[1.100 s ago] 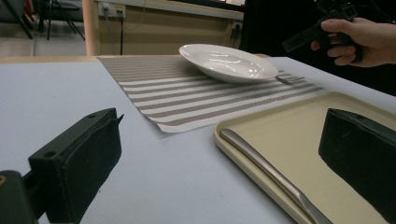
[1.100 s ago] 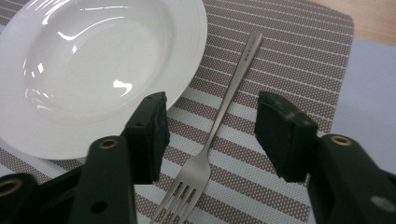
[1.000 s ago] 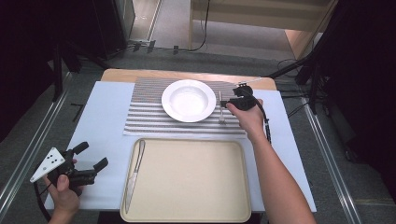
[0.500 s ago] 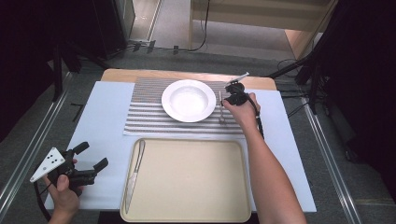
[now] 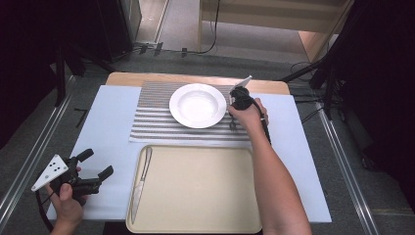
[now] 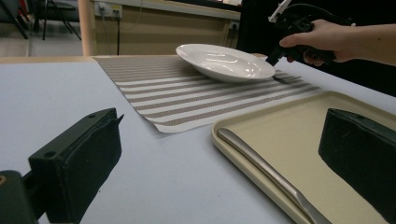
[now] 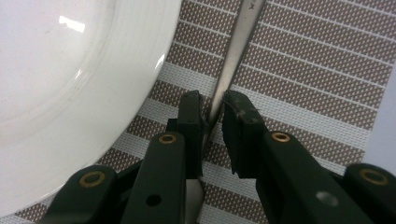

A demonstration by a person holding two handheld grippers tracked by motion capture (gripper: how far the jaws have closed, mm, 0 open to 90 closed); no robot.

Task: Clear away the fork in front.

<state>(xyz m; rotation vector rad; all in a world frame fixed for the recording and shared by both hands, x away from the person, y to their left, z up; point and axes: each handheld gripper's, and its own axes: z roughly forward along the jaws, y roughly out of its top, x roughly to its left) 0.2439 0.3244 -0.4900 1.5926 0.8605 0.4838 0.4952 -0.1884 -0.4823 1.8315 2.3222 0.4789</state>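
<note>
Both pads of right claw [image 7: 212, 116] pinch fork [image 7: 233, 51] beside plate [image 7: 70, 93] rim.

The fork [image 7: 236, 56] is being crowded on one side by the plate [image 5: 198, 105], whose rim is lying just beside it, seemingly not touching. Open placemat [image 5: 156, 122] is being left on its other side. The tray [image 5: 195, 188] is being kept bare except for a knife [image 5: 141, 181] along its left wall.
</note>
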